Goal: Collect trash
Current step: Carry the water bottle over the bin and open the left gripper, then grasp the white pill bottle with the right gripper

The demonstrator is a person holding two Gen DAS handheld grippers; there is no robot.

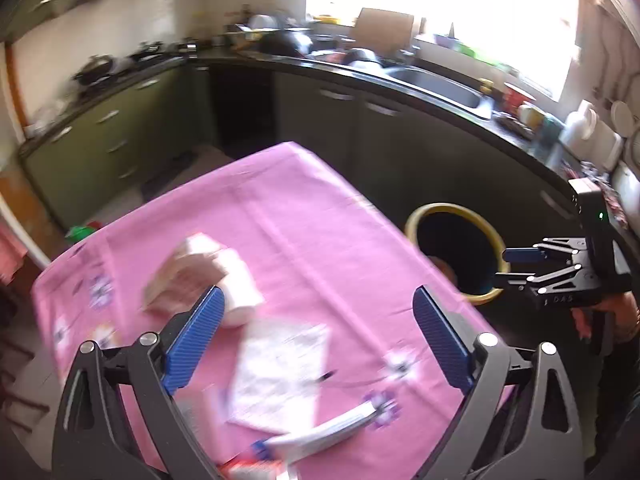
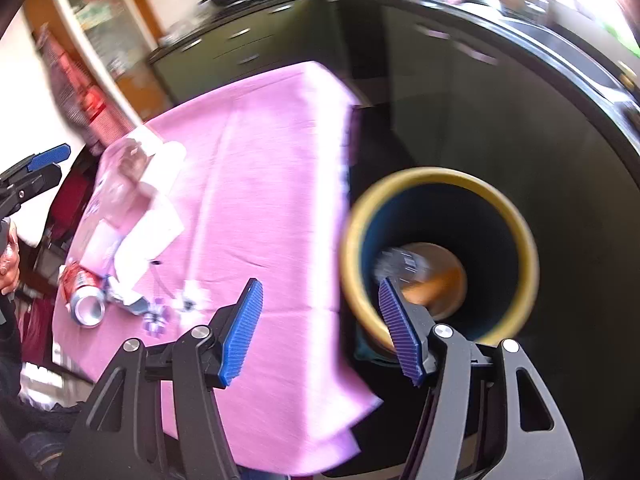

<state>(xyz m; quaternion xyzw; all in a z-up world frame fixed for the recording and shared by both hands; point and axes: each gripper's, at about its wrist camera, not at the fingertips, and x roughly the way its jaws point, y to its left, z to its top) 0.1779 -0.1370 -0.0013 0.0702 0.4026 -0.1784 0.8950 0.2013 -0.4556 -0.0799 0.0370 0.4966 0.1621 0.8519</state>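
Trash [image 1: 200, 276] lying scattered on the pink desk [image 1: 312, 216], bin [image 2: 438, 256] standing just beside its edge; left tongs [image 1: 316, 336] and right tongs [image 2: 320, 328] both gaping, empty; risking nudging the can [image 2: 82, 292] over the desk edge, or dropping pieces short of the rim

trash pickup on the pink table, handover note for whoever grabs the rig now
Left gripper: open, empty, over the pink tablecloth.
Right gripper: open, empty, beside the yellow-rimmed dark bin.
Done: some trash already lies in the bin.
Left on the cloth: crushed red soda can, white paper sheets, white tissue wad, white tube with a blue cap.
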